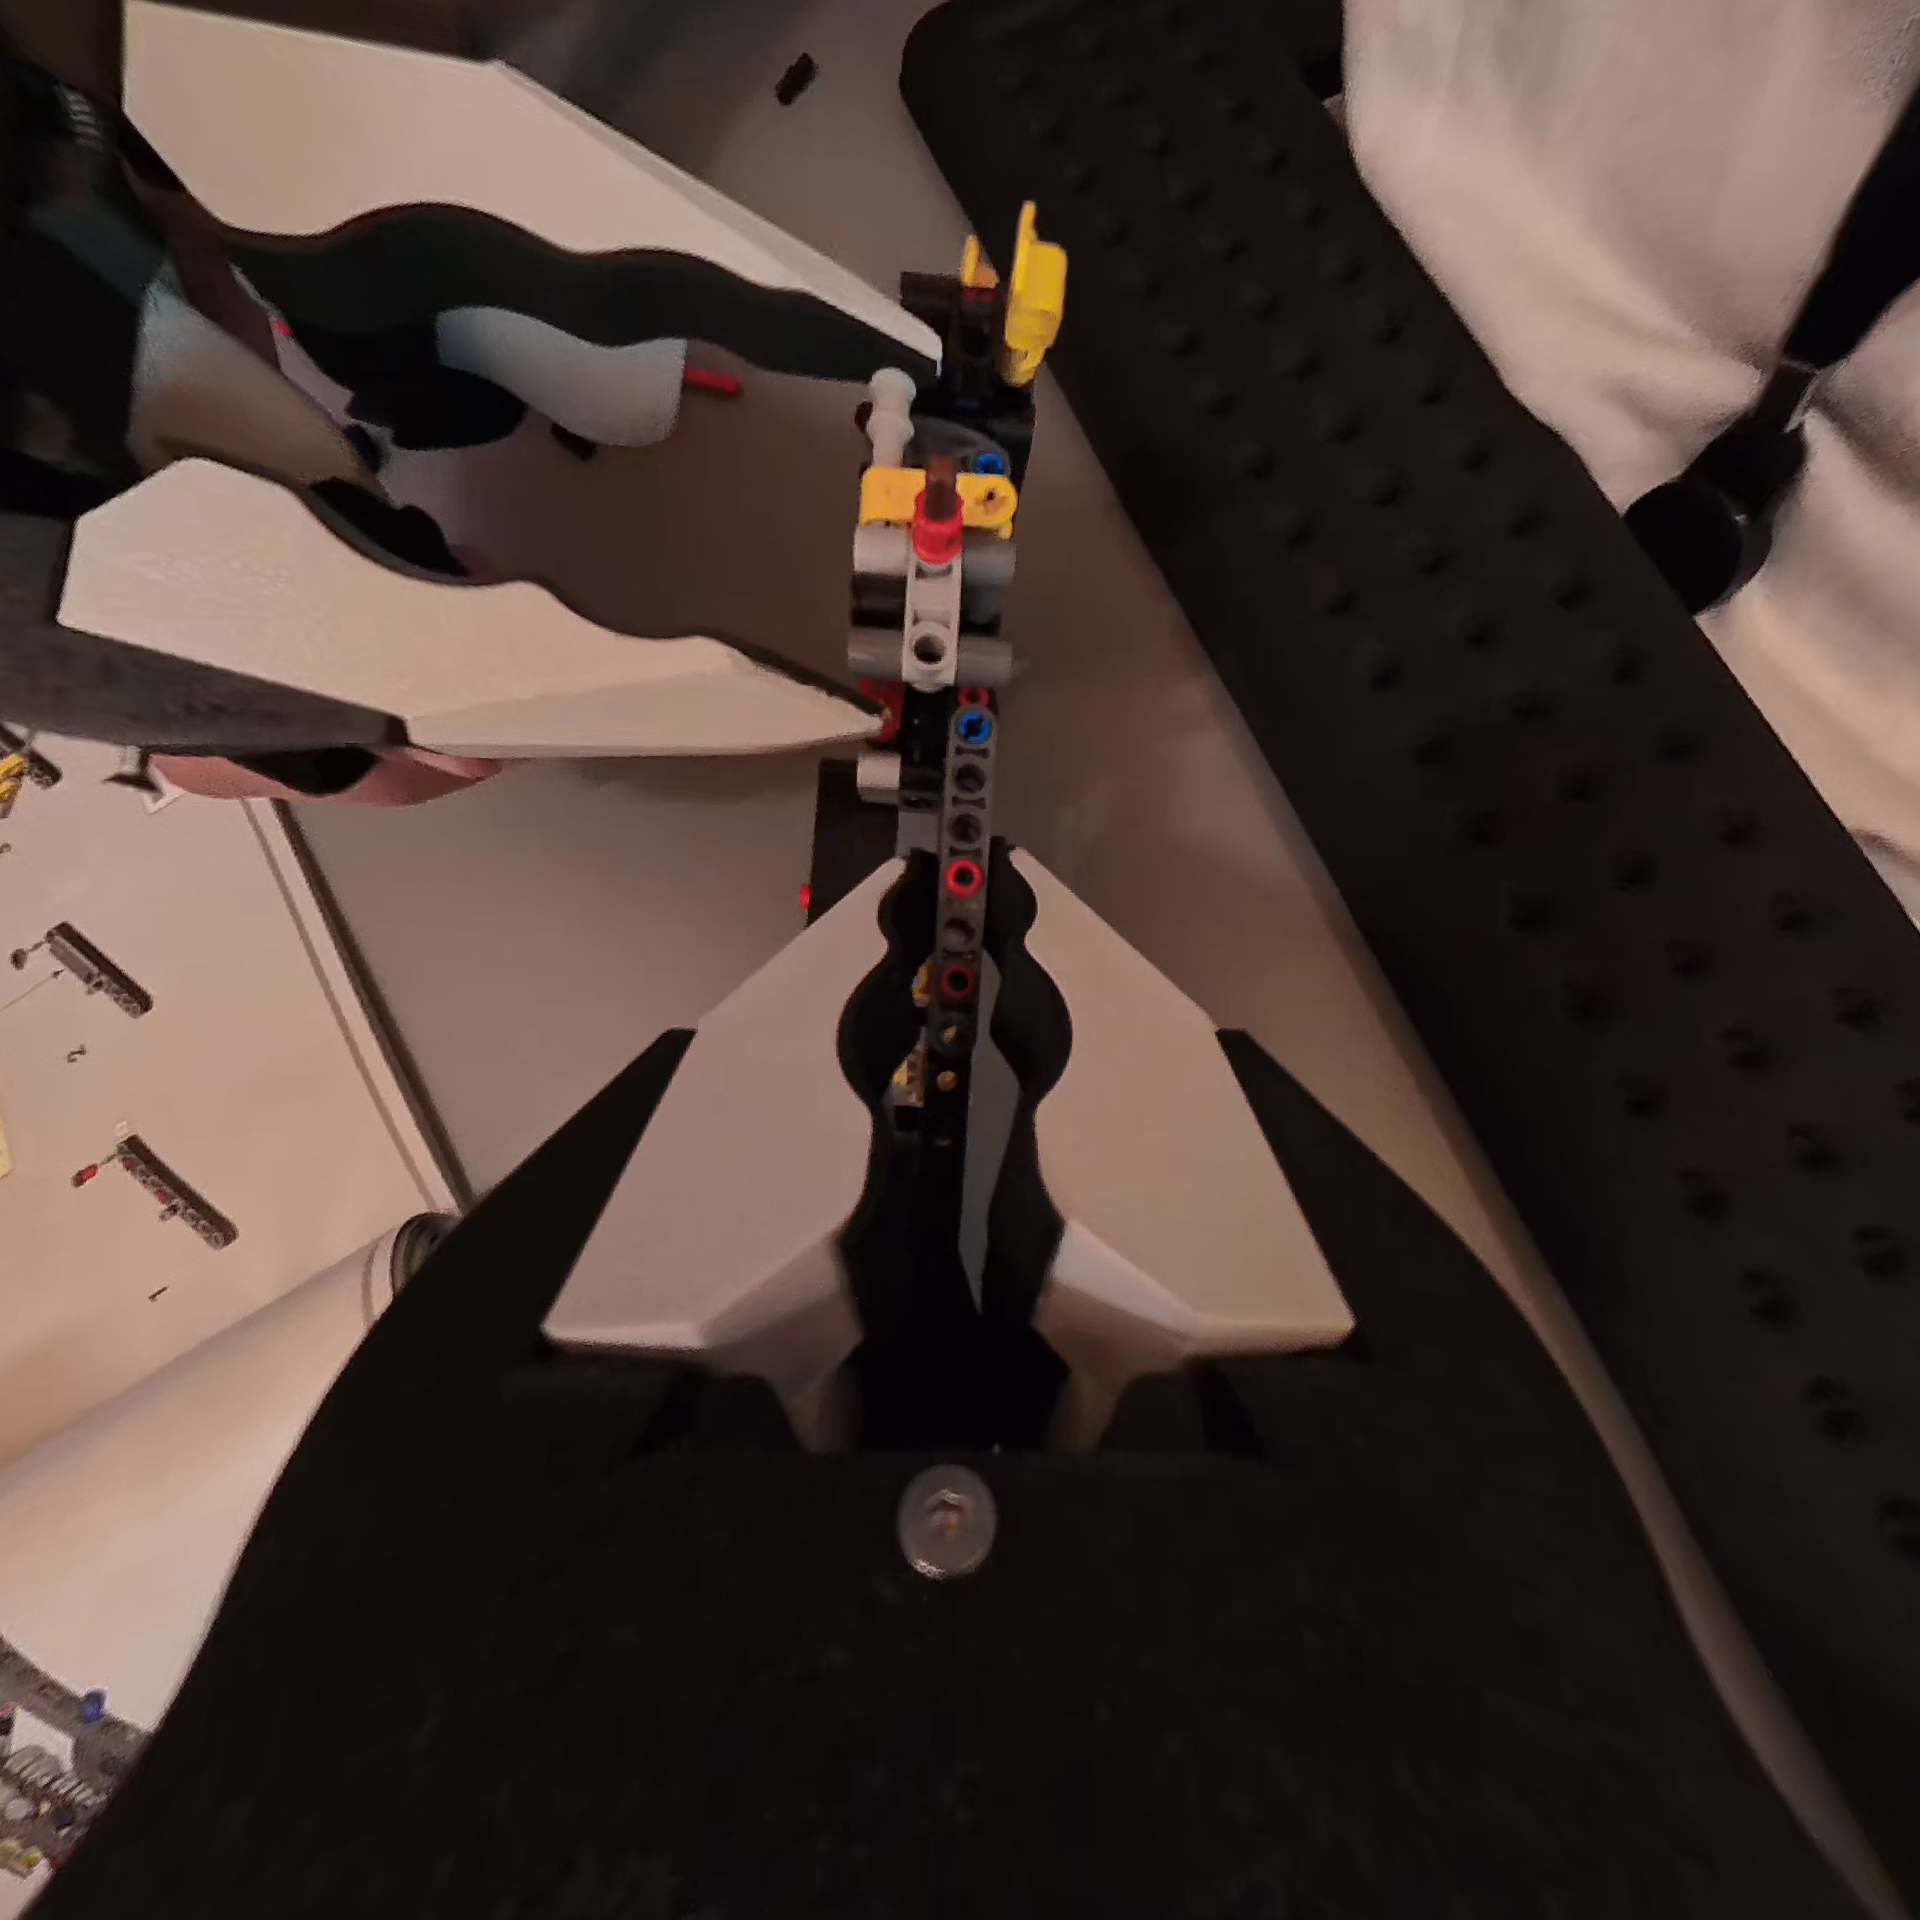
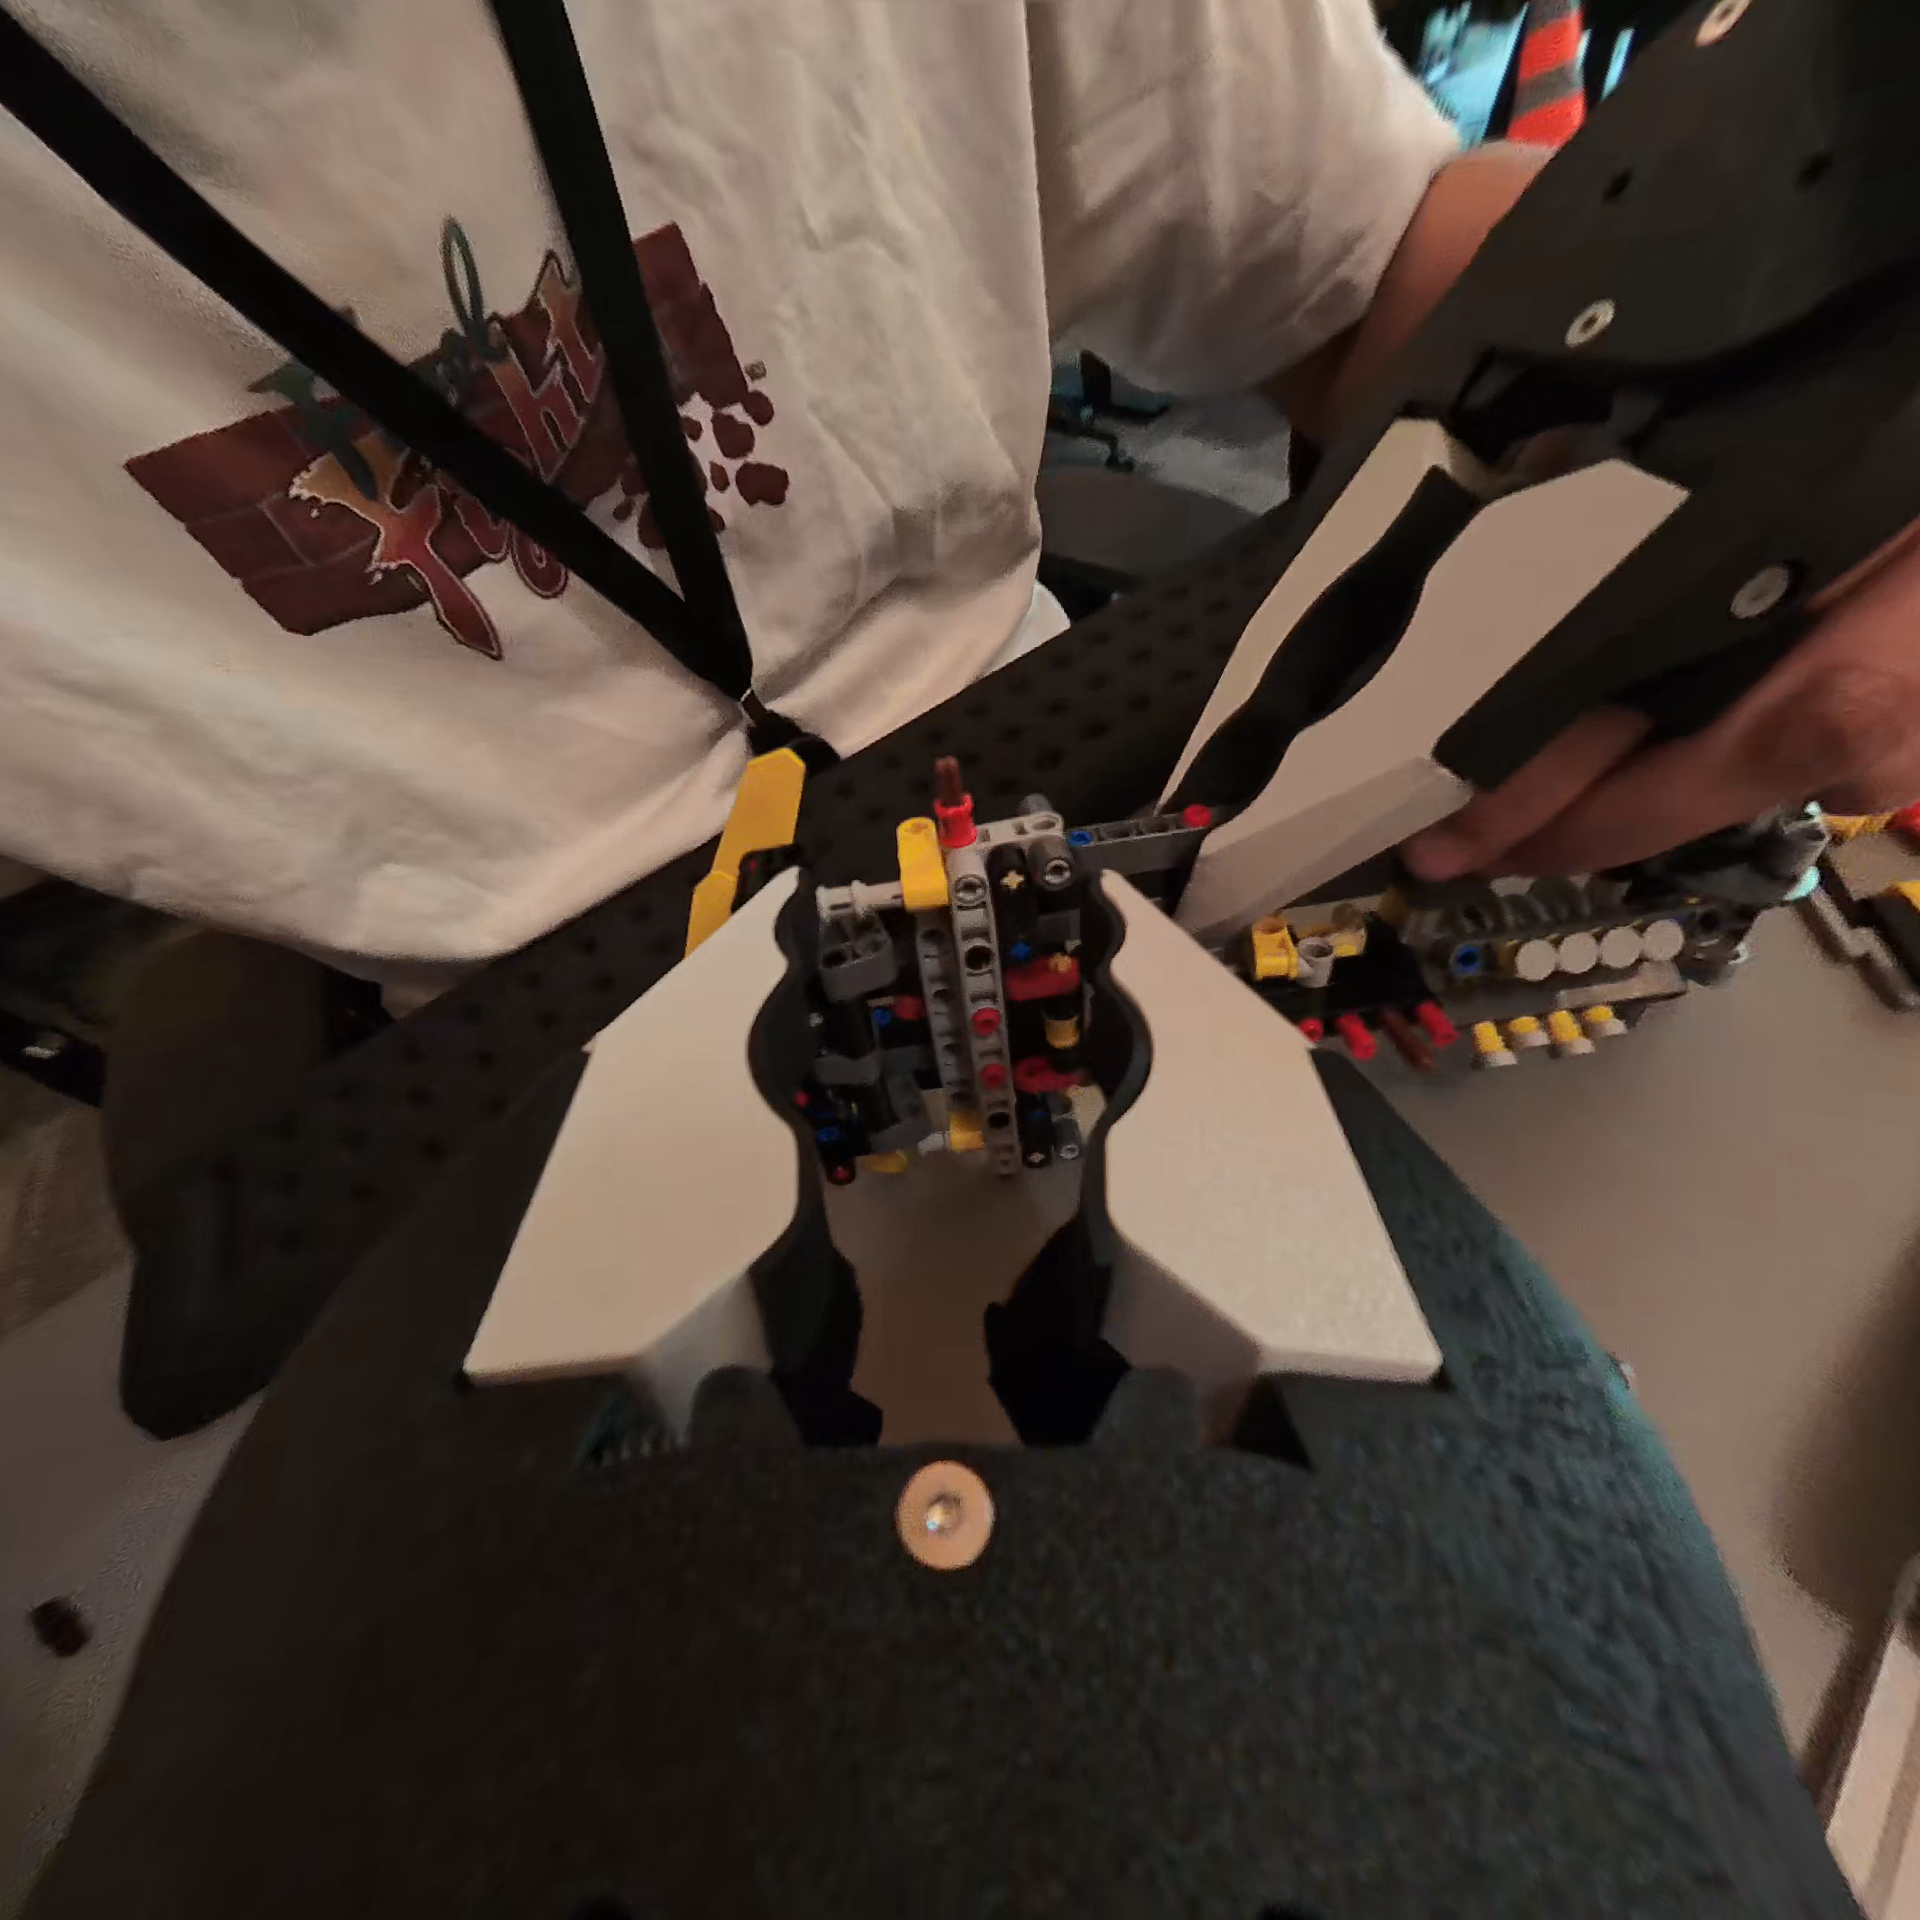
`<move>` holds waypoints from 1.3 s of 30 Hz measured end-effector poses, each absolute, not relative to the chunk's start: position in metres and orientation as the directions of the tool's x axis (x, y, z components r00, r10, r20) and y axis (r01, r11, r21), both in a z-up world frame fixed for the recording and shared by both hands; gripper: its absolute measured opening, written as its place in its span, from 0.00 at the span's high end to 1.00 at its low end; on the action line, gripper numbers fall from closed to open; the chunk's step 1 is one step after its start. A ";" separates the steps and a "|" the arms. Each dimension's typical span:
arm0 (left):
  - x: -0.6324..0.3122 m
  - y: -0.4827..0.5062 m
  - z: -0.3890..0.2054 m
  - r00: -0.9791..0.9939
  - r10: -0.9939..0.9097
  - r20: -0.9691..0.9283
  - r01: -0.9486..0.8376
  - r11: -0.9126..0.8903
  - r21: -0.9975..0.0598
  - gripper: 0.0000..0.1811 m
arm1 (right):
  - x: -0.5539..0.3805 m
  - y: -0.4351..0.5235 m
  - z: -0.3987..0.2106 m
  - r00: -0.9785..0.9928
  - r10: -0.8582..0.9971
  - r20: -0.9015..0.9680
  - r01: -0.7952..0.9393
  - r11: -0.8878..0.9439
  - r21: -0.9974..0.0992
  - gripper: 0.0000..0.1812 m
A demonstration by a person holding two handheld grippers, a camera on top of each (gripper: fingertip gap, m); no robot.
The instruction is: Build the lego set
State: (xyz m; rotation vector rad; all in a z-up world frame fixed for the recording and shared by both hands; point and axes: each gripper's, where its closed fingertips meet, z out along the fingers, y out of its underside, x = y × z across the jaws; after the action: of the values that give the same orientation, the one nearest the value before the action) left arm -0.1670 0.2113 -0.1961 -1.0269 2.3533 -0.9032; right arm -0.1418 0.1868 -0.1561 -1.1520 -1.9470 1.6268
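A Lego Technic assembly (image 1: 932, 613) of black, grey, yellow and red parts is held up between both grippers above the table. My left gripper (image 1: 961, 862) is shut on its long dark grey holed beam (image 1: 966, 821), which runs back between the fingers. My right gripper (image 2: 951, 894) closes on the assembly's body (image 2: 971, 997) from both sides. In the left wrist view the right gripper (image 1: 909, 540) reaches in from the left. In the right wrist view the left gripper (image 2: 1195, 831) holds the beam (image 2: 1132, 826) from the upper right. A yellow panel (image 2: 758, 831) sticks out at the assembly's far end.
A black perforated board (image 1: 1455, 675) lies along the table edge in front of a person in a white shirt (image 2: 416, 312). A second Lego build (image 2: 1507, 956) sits on the table at the right, a hand (image 2: 1662, 790) just above it. An instruction sheet (image 1: 156, 1091) and loose parts (image 1: 42, 1787) lie at the left.
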 end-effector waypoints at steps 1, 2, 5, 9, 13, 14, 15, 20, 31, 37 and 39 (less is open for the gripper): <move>-0.167 0.211 -0.196 -0.647 -0.755 -0.104 -0.490 0.516 -0.703 0.96 | -0.142 0.187 -0.156 -0.606 0.765 -0.217 0.343 0.006 -0.939 0.73; -0.167 0.211 -0.196 -0.655 -0.750 -0.093 -0.489 0.515 -0.704 0.96 | -0.141 0.186 -0.156 -0.611 0.761 -0.218 0.336 0.000 -0.942 0.74; -0.166 0.210 -0.196 -0.677 -0.733 -0.064 -0.488 0.512 -0.707 0.96 | -0.140 0.184 -0.156 -0.623 0.748 -0.228 0.321 -0.021 -0.947 0.74; -0.166 0.209 -0.196 -0.687 -0.725 -0.045 -0.491 0.509 -0.707 0.96 | -0.142 0.182 -0.156 -0.626 0.745 -0.231 0.303 -0.041 -0.952 0.74; -0.166 0.208 -0.196 -0.683 -0.729 -0.039 -0.496 0.502 -0.708 0.96 | -0.138 0.181 -0.157 -0.623 0.743 -0.246 0.324 -0.041 -0.945 0.78; -0.167 0.208 -0.195 -0.684 -0.729 -0.036 -0.497 0.501 -0.708 0.96 | -0.137 0.181 -0.158 -0.622 0.748 -0.232 0.320 -0.028 -0.947 0.78; -0.168 0.207 -0.195 -0.686 -0.727 -0.034 -0.497 0.502 -0.708 0.96 | -0.138 0.180 -0.158 -0.622 0.756 -0.206 0.310 -0.003 -0.951 0.78; -0.173 0.201 -0.195 -0.695 -0.718 -0.037 -0.489 0.510 -0.707 0.96 | -0.137 0.177 -0.157 -0.634 0.747 -0.201 0.304 0.002 -0.953 0.79; -0.181 0.200 -0.193 -0.681 -0.731 -0.045 -0.492 0.502 -0.711 0.96 | -0.138 0.186 -0.141 -0.583 0.801 -0.138 0.254 0.019 -0.967 0.72; -0.182 0.199 -0.193 -0.679 -0.733 -0.039 -0.496 0.497 -0.712 0.96 | -0.144 0.176 -0.142 -0.591 0.804 -0.067 0.242 0.098 -0.965 0.75; -0.183 0.198 -0.193 -0.681 -0.731 -0.039 -0.496 0.500 -0.710 0.96 | -0.145 0.176 -0.147 -0.589 0.801 -0.111 0.277 0.071 -0.958 0.75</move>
State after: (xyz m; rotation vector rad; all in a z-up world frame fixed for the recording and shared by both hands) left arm -0.1830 0.1979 -0.1931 -1.0261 2.4128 -0.9819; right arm -0.1454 0.1758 -0.1473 -1.0669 -1.9035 1.5378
